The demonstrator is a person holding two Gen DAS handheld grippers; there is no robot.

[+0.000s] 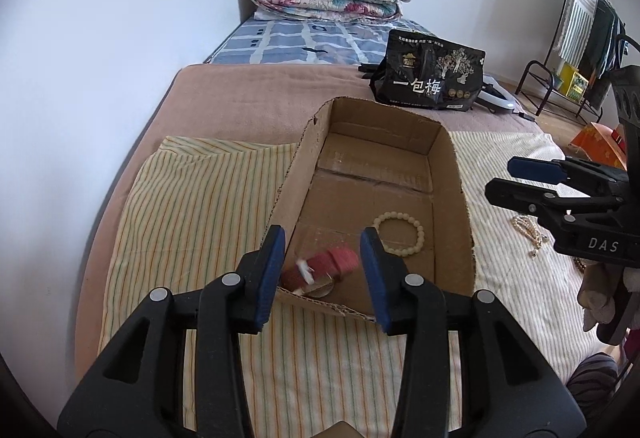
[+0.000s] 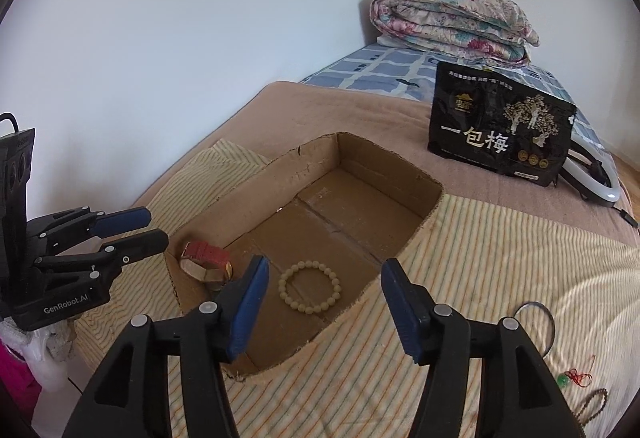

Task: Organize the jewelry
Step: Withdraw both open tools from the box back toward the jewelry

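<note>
Two pieces of jewelry lie in the shallow brown cardboard box on my striped cloth. Through the left wrist camera, my left gripper hangs over the box's near left corner with its blue-padded jaws parted and nothing between the pads; below the gap lies the red-strapped wristwatch, and right of it the cream beaded bracelet. A pale bead necklace lies on the cloth outside the box, near my right gripper.

Through the right wrist camera, my right gripper stands wide open and empty above the bracelet, which rests on the box floor. The watch sits in the corner below the left gripper. A thin metal bangle, a red cord with a green bead and a dark bead string lie on the cloth at the right.
</note>
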